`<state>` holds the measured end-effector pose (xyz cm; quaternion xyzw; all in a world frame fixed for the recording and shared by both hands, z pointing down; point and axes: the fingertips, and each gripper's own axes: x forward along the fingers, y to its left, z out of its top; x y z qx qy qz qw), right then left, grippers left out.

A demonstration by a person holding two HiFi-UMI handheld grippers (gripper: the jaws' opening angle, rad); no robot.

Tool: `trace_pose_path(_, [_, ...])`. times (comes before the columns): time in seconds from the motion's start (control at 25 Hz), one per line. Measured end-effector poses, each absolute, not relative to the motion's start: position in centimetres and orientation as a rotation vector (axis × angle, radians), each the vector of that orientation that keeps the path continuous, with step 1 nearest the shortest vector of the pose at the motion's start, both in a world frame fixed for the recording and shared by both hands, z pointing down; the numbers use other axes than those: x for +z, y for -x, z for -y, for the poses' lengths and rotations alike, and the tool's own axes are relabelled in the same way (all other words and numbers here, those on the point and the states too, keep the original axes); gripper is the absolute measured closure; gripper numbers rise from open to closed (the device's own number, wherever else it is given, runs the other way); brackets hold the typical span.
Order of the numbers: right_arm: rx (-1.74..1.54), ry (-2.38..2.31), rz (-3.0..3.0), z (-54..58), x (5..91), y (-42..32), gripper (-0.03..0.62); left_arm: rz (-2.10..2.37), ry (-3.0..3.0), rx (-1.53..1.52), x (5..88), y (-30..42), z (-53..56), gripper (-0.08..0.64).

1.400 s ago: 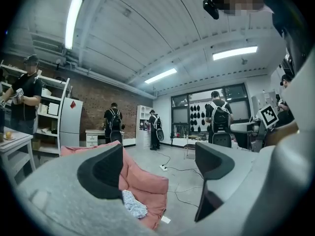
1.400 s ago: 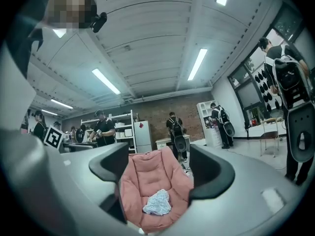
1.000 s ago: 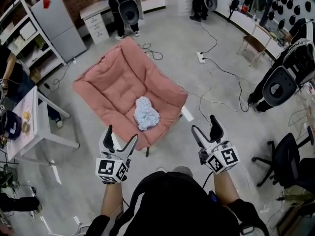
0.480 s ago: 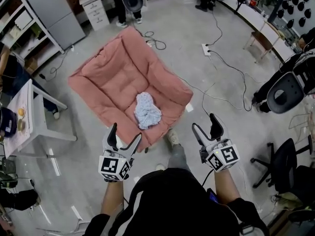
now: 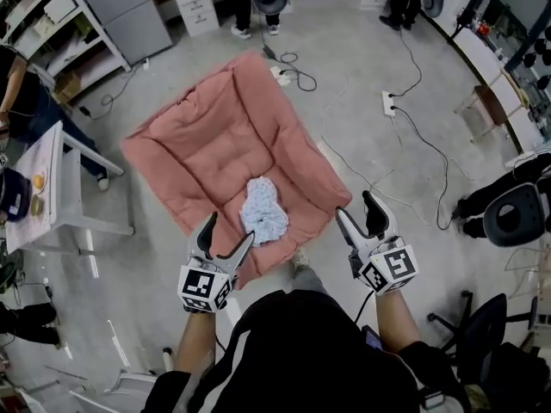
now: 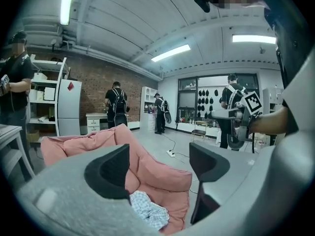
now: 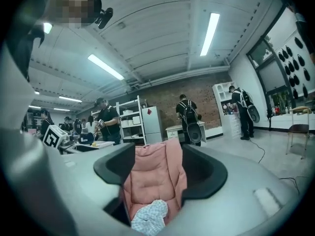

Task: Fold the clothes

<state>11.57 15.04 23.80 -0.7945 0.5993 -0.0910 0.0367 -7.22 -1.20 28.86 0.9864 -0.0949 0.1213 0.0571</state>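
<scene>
The person has stepped closer to the pink cushion point(image 5: 198, 144), so the left hand-held gripper point(image 5: 229, 231) and right hand-held gripper point(image 5: 355, 206) now hang by its near edge. Both pairs of jaws have just been closing a little, yet they stand apart with nothing between them. The pale checked garment point(image 5: 263, 212) lies crumpled in a soft heap on the puffy, quilted cushion, not yet folded, and grasping it looks to be the next step.

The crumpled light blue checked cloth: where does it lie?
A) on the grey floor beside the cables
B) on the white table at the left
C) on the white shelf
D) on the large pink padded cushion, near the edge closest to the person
D: in the head view the crumpled light blue checked cloth rests on the large pink padded cushion, close to its near edge, not on floor or furniture.
</scene>
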Motion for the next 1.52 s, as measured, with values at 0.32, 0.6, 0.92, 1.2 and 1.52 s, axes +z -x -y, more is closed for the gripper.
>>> trace_pose_path(0.32, [-0.365,2.365,-1.990,-8.3,26.3,-17.6,0.329,0.312,-2.966,0.522,32.1,1.6,4.2,0.244])
trace_pose_path(0.6, [-0.435,2.308,-2.051,-5.8,28.7,-21.0,0.339,0.332,-2.914,0.656,35.3,-1.8,5.4,0.245])
trace_pose_path(0.92, [-0.543,2.282,-2.124,-4.2,33.9,-22.2,0.354,0.252,-2.851,0.811,43.9,-4.1,4.3,0.247])
trace_pose_path(1.2, [-0.662,2.289,-2.132,-2.6,41.3,-21.0,0.359,0.157,-2.766,0.989,53.8,-4.2,3.5,0.271])
trace_pose_path(1.52, [-0.737,2.284,-2.153,-1.8,49.1,-18.1,0.371,0.091,-2.607,1.229,65.8,-2.5,1.8,0.296])
